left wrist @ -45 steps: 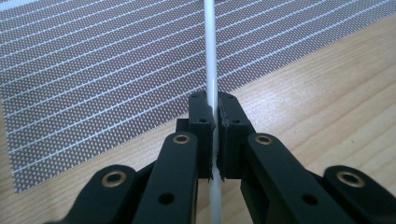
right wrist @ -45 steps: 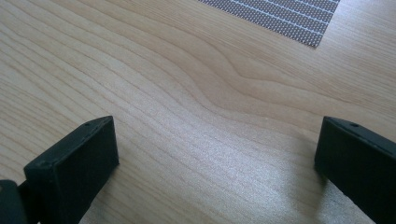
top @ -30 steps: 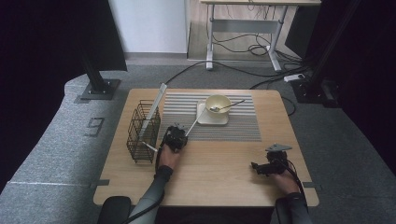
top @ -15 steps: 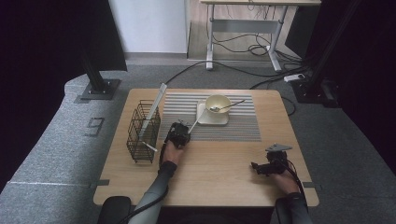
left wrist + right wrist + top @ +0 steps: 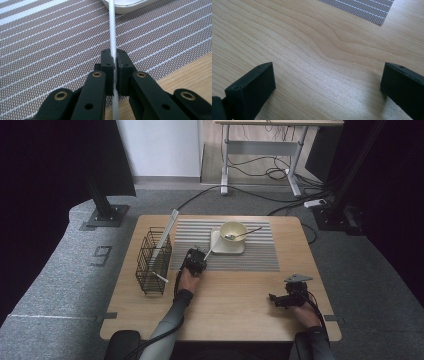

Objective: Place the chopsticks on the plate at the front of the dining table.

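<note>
A thin white stick is clamped in the left gripper, running ahead to the white plate over the striped mat. The right gripper stands apart above bare desk.

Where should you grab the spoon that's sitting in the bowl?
Probably by the spoon handle's far end, coming from the right: the handle sticks out past the rim of the bowl toward that side, while its scoop end lies down inside.
</note>
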### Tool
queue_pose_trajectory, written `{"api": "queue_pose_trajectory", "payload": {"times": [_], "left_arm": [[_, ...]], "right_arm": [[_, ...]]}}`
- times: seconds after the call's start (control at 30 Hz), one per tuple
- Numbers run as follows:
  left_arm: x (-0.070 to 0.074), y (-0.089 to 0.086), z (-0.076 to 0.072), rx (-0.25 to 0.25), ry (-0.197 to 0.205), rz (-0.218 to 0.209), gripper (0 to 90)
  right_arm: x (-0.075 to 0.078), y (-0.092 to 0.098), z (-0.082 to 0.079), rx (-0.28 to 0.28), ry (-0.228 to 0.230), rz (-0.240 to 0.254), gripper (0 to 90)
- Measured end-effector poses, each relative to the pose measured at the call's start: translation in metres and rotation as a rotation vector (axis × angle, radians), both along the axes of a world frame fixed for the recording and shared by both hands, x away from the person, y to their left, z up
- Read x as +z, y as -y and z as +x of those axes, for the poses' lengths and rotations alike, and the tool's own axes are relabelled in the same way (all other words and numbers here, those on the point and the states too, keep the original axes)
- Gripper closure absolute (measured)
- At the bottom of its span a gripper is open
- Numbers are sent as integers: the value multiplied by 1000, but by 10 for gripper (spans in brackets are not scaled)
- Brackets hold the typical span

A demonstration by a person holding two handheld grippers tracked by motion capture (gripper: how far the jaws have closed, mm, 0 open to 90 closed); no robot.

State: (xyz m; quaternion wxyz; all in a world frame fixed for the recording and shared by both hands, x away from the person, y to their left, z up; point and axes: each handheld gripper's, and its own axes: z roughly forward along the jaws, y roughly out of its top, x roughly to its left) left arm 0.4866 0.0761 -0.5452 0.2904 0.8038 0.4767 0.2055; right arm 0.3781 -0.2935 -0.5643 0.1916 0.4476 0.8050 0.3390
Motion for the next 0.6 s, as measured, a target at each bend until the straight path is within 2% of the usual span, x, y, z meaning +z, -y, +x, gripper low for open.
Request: {"api": "queue_pose_trajectory", "payload": {"times": [0.27,0.6], "left_arm": [[1,7,9,-5,2,12,848],[4,16,22,-12,6,6,845]], "right_arm": [[0,0,0,0,0,0,0],[0,0,0,0,0,0,0]]}}
